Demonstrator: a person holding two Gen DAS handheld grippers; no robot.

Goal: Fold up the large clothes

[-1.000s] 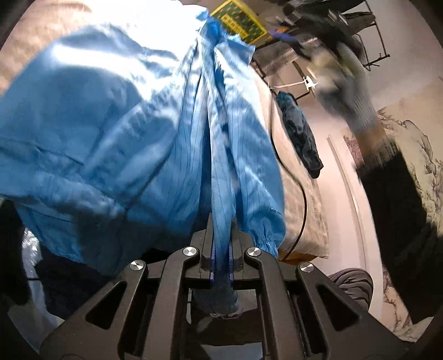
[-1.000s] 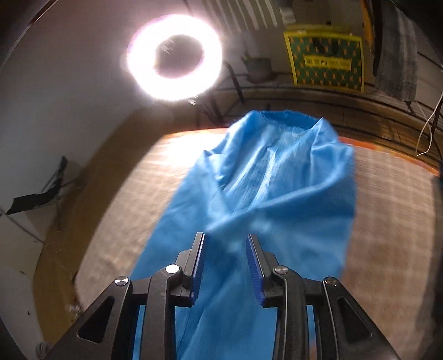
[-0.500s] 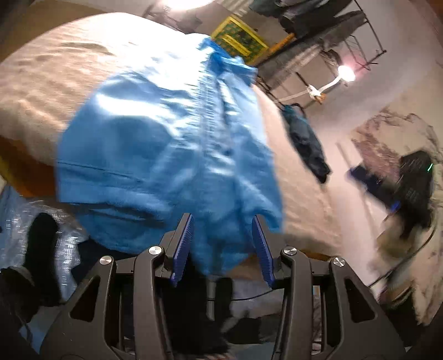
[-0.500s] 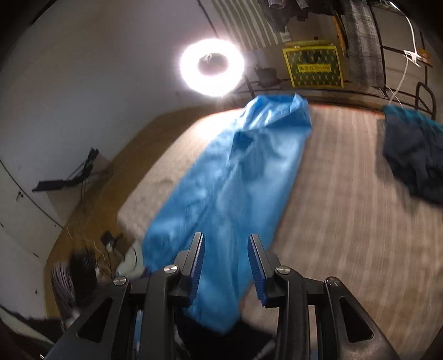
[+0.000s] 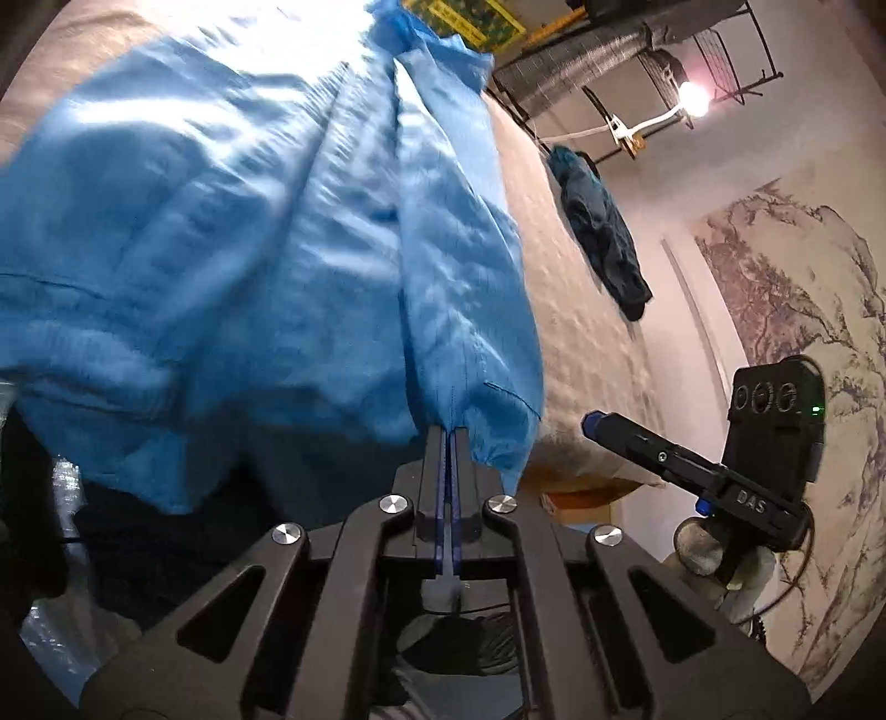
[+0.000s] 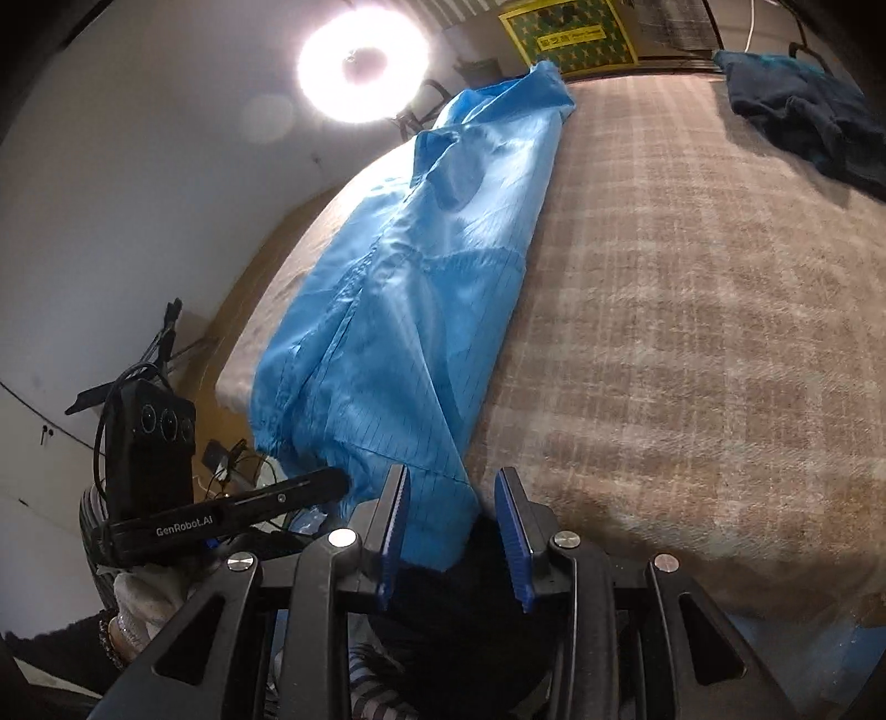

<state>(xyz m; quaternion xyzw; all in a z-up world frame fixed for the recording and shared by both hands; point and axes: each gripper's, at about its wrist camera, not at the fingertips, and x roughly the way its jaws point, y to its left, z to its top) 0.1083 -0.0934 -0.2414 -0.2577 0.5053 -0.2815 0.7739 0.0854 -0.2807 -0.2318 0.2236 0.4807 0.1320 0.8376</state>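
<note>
A large blue garment lies lengthwise on the bed, its near end hanging over the front edge. It also shows in the right wrist view. My left gripper is shut on the garment's near hem. My right gripper is open at the bed's front edge, with the garment's near right corner hanging between its fingers. The right gripper also shows in the left wrist view, to the right of the garment. The left gripper shows in the right wrist view, at the garment's near left edge.
The bed has a beige checked cover. A dark blue garment lies at its far right corner. A ring light stands behind the bed. A yellow-green box and a clothes rack are at the back.
My left gripper, open half a second ago, has shut on the garment's near hem. My right gripper has dropped to the bed's front edge beside the garment's corner and stays open.
</note>
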